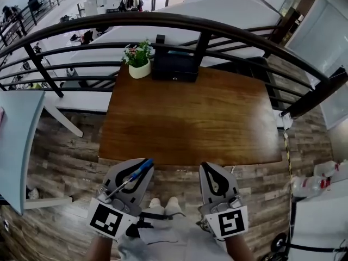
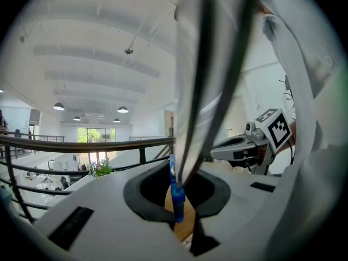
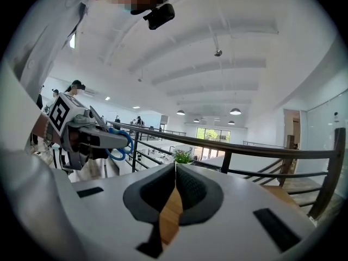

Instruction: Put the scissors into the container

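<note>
head view: scissors in the left gripper, container across the table

item 1, scissors: blue-handled, clamped in the left gripper. its jaws stand narrow and press on the blue plastic. the right gripper view shows the blue handle loops sticking out ahead of those jaws. the metal blades run back toward the left gripper's own camera and cover much of its view.

item 2, right gripper: jaws together, nothing between them. held beside the left one, over the near edge of the table.

item 3, container: a black box, taken to be the target. it sits at the far edge of the wooden table, just beside a potted plant, under the dark railing. whether its top is open cannot be told from here.

status: scissors are in the air and well apart from the container. carry and release are not yet done.

hazards, as judged:
- a pinch on smooth, thin plastic may let the scissors pivot or slide out during the long reach.
- the blades blocking the left gripper's camera make aiming at the box harder.
- handles lead, so the loops could catch on the rim of the box.
- the plant stands right by the box, so a wide approach could knock it over.
- the box is at the table's far edge. a push could shove it off, or a missed drop could go over the edge.
</note>
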The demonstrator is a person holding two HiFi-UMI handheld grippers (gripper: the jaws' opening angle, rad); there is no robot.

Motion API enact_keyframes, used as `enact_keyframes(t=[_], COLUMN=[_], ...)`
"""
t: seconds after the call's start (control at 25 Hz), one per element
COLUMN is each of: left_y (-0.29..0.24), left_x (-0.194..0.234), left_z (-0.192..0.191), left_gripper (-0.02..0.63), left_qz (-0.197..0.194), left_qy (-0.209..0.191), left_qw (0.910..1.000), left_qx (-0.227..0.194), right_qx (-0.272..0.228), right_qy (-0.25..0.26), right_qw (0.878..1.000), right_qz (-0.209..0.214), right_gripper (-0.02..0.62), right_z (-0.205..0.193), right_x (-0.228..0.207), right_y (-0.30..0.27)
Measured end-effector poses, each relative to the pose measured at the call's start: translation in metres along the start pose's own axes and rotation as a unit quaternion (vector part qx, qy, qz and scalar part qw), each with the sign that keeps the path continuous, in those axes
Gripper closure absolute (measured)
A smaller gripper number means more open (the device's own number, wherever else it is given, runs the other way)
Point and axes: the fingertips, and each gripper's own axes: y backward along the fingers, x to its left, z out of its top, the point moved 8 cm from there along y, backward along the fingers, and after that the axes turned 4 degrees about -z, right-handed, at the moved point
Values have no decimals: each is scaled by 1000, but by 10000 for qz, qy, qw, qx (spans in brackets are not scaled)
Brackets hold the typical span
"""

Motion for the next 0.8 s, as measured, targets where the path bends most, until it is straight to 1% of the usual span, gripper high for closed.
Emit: enact_keyframes(t=[0.32, 0.44, 0.52, 0.8], left_y=[14, 21, 24, 27], left_x=[11, 13, 14, 17], left_z=[-1, -1, 0, -3], left_gripper=[551, 551, 551, 551], left_qz=[-167, -217, -233, -254], left_qy=[-47, -55, -82, -88], left_qw=[9998, 9997, 9996, 9995], left_qx=[-90, -115, -138, -144], right_qx=[-7, 116, 81, -41], right_qy=[-82, 47, 95, -301], right_qw=[9994, 9988, 9985, 9988], right_qz=[-343, -476, -530, -394], right_gripper=[551, 551, 551, 551], right_z=[1, 0, 2, 5], right_x=[17, 22, 23, 27], right_y=[5, 10, 12, 15])
